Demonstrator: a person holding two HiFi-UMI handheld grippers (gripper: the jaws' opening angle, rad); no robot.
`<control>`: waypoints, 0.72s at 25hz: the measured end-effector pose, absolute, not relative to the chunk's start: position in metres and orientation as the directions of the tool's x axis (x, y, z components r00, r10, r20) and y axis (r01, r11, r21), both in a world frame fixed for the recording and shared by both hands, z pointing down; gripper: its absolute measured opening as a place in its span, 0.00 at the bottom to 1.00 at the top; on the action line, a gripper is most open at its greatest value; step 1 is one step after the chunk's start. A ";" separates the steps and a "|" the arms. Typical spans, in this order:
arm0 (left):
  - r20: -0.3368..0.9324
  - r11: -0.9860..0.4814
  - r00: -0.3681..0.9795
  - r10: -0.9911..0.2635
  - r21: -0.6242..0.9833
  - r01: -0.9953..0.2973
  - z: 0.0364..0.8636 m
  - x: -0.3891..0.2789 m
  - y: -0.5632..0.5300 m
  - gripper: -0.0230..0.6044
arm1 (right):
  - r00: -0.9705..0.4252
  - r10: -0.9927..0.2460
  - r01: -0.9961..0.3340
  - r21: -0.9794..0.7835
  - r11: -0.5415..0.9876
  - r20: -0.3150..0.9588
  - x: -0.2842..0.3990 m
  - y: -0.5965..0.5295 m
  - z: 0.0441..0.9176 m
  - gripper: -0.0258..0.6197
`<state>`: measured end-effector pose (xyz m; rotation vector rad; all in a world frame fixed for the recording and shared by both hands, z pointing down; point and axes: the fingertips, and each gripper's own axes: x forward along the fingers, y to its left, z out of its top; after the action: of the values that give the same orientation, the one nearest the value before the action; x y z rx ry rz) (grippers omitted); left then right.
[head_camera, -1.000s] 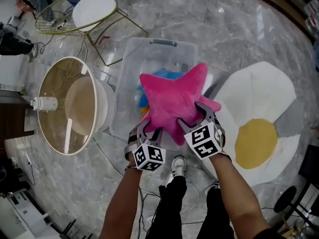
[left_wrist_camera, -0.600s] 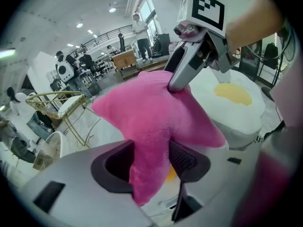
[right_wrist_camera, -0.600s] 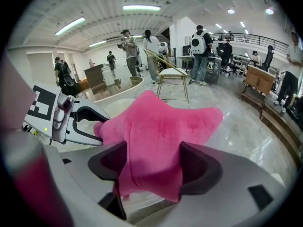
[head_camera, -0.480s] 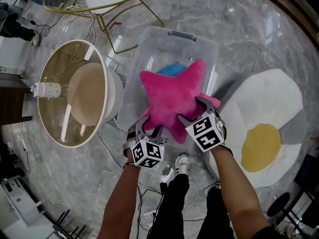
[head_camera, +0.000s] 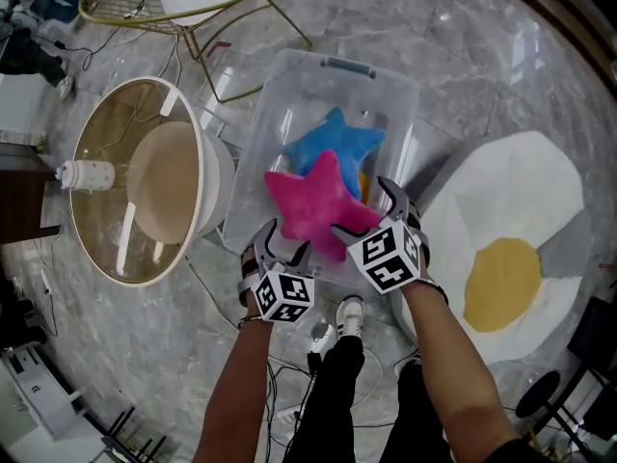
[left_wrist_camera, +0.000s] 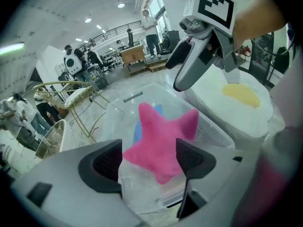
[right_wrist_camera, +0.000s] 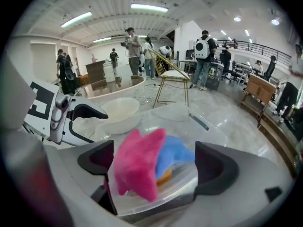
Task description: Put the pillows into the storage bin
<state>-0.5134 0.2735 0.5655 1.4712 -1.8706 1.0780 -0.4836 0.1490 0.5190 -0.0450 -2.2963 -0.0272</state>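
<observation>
— Both of your grippers let go. A second before, the pink star pillow (head_camera: 316,204) was pinched between them above the storage bin (head_camera: 260,128). At this moment it was down inside, and the jaws of each gripper had just been opening.

— Agreed. Your left gripper (head_camera: 282,241) stood wide apart with nothing between its pads, and so did your right gripper (head_camera: 364,210). In both gripper views the pillow showed beyond the jaws, in the bin, untouched.

— Which way did it lie from you?

— Just ahead of and below both grippers, in the near half of the bin, at the lower middle of the head view. It lay over the near points of the blue star pillow (head_camera: 335,143), and something orange (right_wrist_camera: 164,178) peeked out underneath. One arm of the star pointed up the frame. Your hands were about equally near, one at each lower point.

— How did it look?

— Plush, bright pink, five blunt arms. It looked tilted, and it was blurred in the right gripper view, so I couldn't tell whether it had settled.

— You were done with that one, I'd judge. The fried-egg cushion (head_camera: 511,258) lay on the floor at the right of the frame, just beside the bin and nearer your right gripper, if it counts as a pillow.
</observation>
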 end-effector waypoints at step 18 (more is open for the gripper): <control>0.640 0.319 -0.345 -0.686 -0.162 -0.934 0.438 -0.442 0.239 0.57 | -0.806 -0.096 -0.103 0.021 0.994 0.584 -0.352 0.121 0.387 0.80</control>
<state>-0.4422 0.2390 0.4382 1.4290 -2.1313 0.7191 -0.3516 0.1208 0.3871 0.1384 -2.5142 0.0160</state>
